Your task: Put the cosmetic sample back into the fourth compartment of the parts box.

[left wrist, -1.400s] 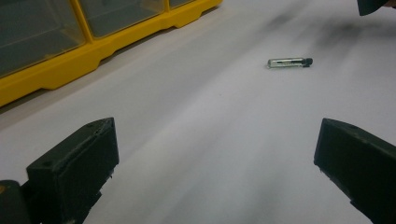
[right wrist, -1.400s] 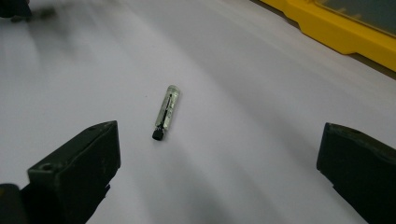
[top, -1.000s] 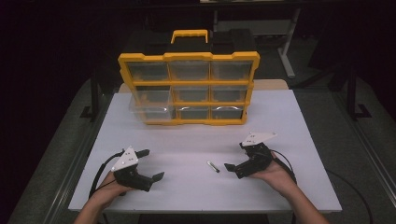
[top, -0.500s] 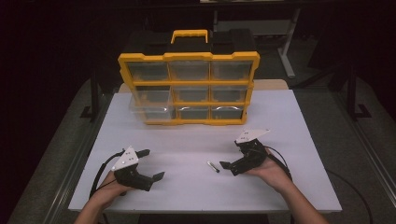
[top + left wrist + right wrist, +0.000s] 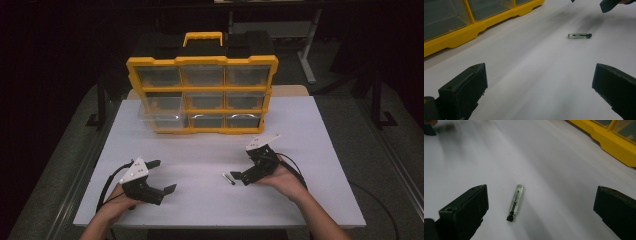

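Note:
A small clear tube with a black cap [image 5: 228, 178] lies on the white table [image 5: 200, 150], front of centre. My right gripper [image 5: 242, 163] is open just to the right of it. In the right gripper view the tube [image 5: 515, 202] lies on the table between the wide-apart jaws, nearer the left one, and the gripper [image 5: 541, 192] holds nothing. My left gripper [image 5: 162, 176] stands open at the front left, well away from the tube. In the left gripper view the gripper [image 5: 540, 72] is open over bare table, with the tube [image 5: 579, 36] farther off.
A yellow organizer [image 5: 202, 95] with clear drawers and a handle stands at the back of the table. Its lower-left drawer [image 5: 160, 117] is pulled partly out. The right gripper's jaw [image 5: 609, 5] shows at the top right of the left gripper view.
My right gripper has moved a little left and forward, closer to the tube, staying open. The left gripper and the tube have not moved.

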A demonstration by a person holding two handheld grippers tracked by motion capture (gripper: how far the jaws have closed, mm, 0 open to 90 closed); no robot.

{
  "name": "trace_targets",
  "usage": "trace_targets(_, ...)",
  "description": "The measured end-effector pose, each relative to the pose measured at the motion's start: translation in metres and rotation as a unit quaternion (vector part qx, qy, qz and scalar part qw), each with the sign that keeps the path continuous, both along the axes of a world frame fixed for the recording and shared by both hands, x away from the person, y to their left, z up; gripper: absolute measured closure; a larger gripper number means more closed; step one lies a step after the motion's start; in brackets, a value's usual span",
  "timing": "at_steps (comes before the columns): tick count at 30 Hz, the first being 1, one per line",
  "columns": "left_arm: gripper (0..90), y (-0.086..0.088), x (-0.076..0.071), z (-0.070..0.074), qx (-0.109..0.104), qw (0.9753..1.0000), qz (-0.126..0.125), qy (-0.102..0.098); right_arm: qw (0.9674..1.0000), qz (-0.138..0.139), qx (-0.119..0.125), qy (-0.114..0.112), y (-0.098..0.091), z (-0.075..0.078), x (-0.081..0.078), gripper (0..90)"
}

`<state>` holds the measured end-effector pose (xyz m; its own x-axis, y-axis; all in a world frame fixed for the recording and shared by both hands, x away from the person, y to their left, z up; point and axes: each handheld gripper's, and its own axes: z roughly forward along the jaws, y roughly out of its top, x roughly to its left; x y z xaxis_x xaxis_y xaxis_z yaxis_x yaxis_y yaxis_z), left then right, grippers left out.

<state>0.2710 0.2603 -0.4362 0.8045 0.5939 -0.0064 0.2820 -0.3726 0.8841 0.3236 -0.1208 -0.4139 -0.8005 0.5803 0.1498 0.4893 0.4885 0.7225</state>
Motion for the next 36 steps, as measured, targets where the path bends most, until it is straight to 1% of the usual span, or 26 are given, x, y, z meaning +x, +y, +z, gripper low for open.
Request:
trace_targets(3, 0.1, 0.0, 0.0, 0.0, 0.0, 1.0, -0.002, 0.004, 0.9999, 0.009, -0.004, 0.001, 0.005, 0.0, 0.003, 0.0)
trace_targets(4, 0.1, -0.001, 0.0, -0.001, -0.003, 1.0, 0.0, 0.006, 0.9999, 0.011, -0.006, 0.004, 0.006, 0.0, 0.003, 0.0)
trace_targets(6, 0.1, -0.001, 0.0, -0.001, -0.001, 1.0, -0.002, 0.005, 0.9998, 0.012, -0.009, 0.01, 0.009, 0.0, 0.005, 0.0)
trace_targets(8, 0.1, -0.001, 0.0, -0.001, 0.002, 1.0, -0.005, 0.004, 0.9998, 0.014, -0.011, 0.008, 0.012, 0.0, 0.006, 0.0)
trace_targets(13, 0.1, -0.001, 0.0, -0.001, -0.004, 1.0, -0.003, 0.007, 0.9998, 0.017, -0.009, 0.008, 0.015, 0.002, 0.009, 1.3)
trace_targets(18, 0.1, 0.0, 0.0, -0.002, -0.005, 1.0, -0.003, 0.008, 0.9996, 0.022, -0.015, 0.01, 0.02, 0.004, 0.012, 1.3)
trace_targets(20, 0.1, 0.0, 0.0, -0.001, -0.005, 0.9999, -0.004, 0.008, 0.9994, 0.026, -0.016, 0.014, 0.023, 0.005, 0.013, 2.7)
trace_targets(21, 0.1, 0.0, 0.0, -0.001, -0.006, 1.0, -0.004, 0.007, 0.9994, 0.029, -0.017, 0.011, 0.024, 0.006, 0.014, 3.1)
trace_targets(23, 0.1, 0.0, 0.0, -0.001, -0.006, 1.0, -0.003, 0.007, 0.9994, 0.027, -0.019, 0.012, 0.026, 0.007, 0.014, 3.2)
trace_targets(24, 0.1, 0.001, 0.0, -0.001, -0.003, 1.0, -0.003, 0.007, 0.9993, 0.032, -0.018, 0.009, 0.027, 0.007, 0.015, 5.5)
trace_targets(26, 0.1, 0.001, 0.0, -0.001, -0.003, 1.0, -0.004, 0.006, 0.9993, 0.032, -0.015, 0.011, 0.028, 0.007, 0.015, 5.9)
trace_targets(28, 0.1, 0.001, 0.0, -0.001, -0.003, 1.0, -0.003, 0.006, 0.9988, 0.039, -0.026, 0.015, 0.03, 0.006, 0.015, 8.8)
trace_targets(29, 0.1, 0.001, 0.0, -0.001, -0.003, 1.0, -0.003, 0.006, 0.9988, 0.039, -0.026, 0.015, 0.03, 0.006, 0.015, 8.8)
trace_targets(30, 0.1, 0.0, 0.0, -0.002, -0.005, 1.0, -0.002, 0.006, 0.9986, 0.04, -0.03, 0.018, 0.03, 0.004, 0.015, 12.3)
trace_targets(31, 0.1, 0.0, 0.0, -0.002, -0.006, 1.0, -0.002, 0.006, 0.9986, 0.04, -0.03, 0.018, 0.03, 0.004, 0.015, 12.3)
trace_targets(32, 0.1, -0.001, 0.0, -0.002, -0.005, 1.0, -0.003, 0.007, 0.9983, 0.041, -0.034, 0.024, 0.031, 0.003, 0.015, 13.7)
trace_targets(33, 0.1, -0.001, 0.0, -0.002, -0.005, 1.0, -0.003, 0.007, 0.9983, 0.041, -0.034, 0.024, 0.031, 0.003, 0.015, 13.7)
trace_targets(34, 0.2, -0.001, 0.0, -0.002, -0.005, 1.0, -0.003, 0.007, 0.9979, 0.041, -0.039, 0.031, 0.031, 0.002, 0.015, 16.1)
trace_targets(35, 0.1, -0.001, 0.0, -0.002, -0.005, 1.0, -0.003, 0.007, 0.9979, 0.041, -0.039, 0.031, 0.031, 0.002, 0.015, 16.1)
trace_targets(36, 0.1, -0.001, 0.0, -0.003, -0.01, 0.9999, -0.002, 0.007, 0.9977, 0.042, -0.042, 0.034, 0.032, 0.002, 0.015, 17.6)
